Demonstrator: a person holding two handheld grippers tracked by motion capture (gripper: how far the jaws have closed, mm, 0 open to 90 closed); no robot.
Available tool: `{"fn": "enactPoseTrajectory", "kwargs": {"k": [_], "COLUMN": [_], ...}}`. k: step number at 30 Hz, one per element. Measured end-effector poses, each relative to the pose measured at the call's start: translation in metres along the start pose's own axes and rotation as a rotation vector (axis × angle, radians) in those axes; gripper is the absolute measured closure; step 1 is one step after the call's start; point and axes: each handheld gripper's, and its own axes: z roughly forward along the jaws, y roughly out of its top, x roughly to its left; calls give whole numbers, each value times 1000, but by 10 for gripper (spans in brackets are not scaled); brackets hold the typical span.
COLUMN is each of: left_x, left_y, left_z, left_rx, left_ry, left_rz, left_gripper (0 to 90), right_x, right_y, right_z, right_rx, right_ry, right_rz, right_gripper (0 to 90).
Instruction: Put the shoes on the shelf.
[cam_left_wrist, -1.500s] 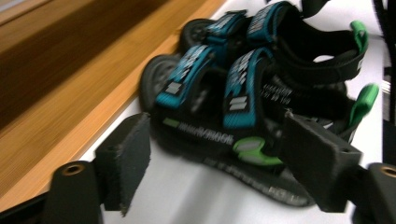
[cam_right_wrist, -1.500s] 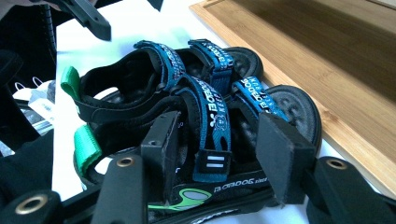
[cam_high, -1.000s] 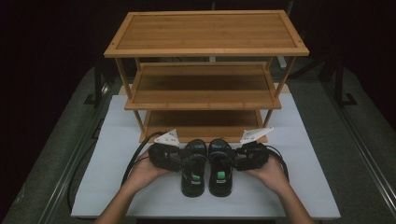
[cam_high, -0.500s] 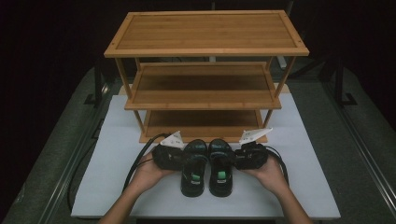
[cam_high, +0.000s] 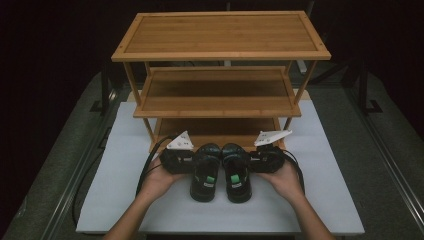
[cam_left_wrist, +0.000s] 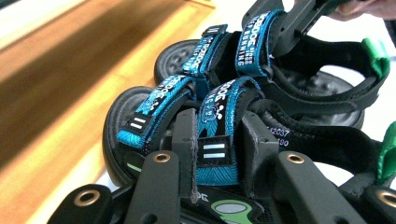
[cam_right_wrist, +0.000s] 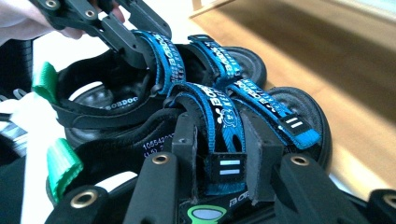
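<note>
Two black sandals w/ blue straps sit side by side on the white pad of the bench (cam_high: 120, 200), toes toward the bamboo shoe rack (cam_high: 220, 55), just in front of its bottom shelf.

Left sandal (cam_high: 206, 170): the left claw (cam_high: 192, 161) comes at it from its outer side, held in the person's left hand (cam_high: 159, 181). In the left gripper view the mid blue strap (cam_left_wrist: 217, 140) of that sandal runs right between the two pads (cam_left_wrist: 186, 140); both pads press against the strap's sides. Jaws have just been closing and now stand narrow, clamped on the strap.

Right sandal (cam_high: 236, 170): mirror setup. Right claw (cam_high: 252, 160), in the right hand (cam_high: 285, 180), comes in from the outer side. Right gripper view shows its mid blue strap (cam_right_wrist: 223, 140) between the pads (cam_right_wrist: 187, 144), pinched on both sides. Jaws have likewise just been closing; now narrow, gripping the strap.

Each gripper view also shows the other claw across the pair, its jaws around the far sandal's strap. Green heel tabs (cam_right_wrist: 60, 165) point toward the person. Soles look flat on the pad as far as the high view tells; cannot tell if either is lifted at all.
</note>
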Motion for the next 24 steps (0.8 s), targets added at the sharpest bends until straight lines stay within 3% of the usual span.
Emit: {"fn": "enactPoseTrajectory", "kwargs": {"k": [6, 13, 19, 24], "left_x": [17, 34, 37, 38], "left_y": [8, 5, 2, -4], "left_z": [3, 16, 23, 24], "left_rx": [-26, -62, -62, -74], "left_ry": [47, 116, 145, 121], "left_rz": [10, 21, 34, 17], "left_gripper": [704, 705, 704, 703], "right_x": [-14, -27, -32, -33], "right_y": [16, 26, 21, 20], "right_z": [9, 27, 35, 36], "right_rx": [-47, -81, -95, -92], "right_ry": [-56, -128, -135, -117], "right_rz": [-7, -33, -30, -28], "right_gripper": [685, 684, 684, 682]}}
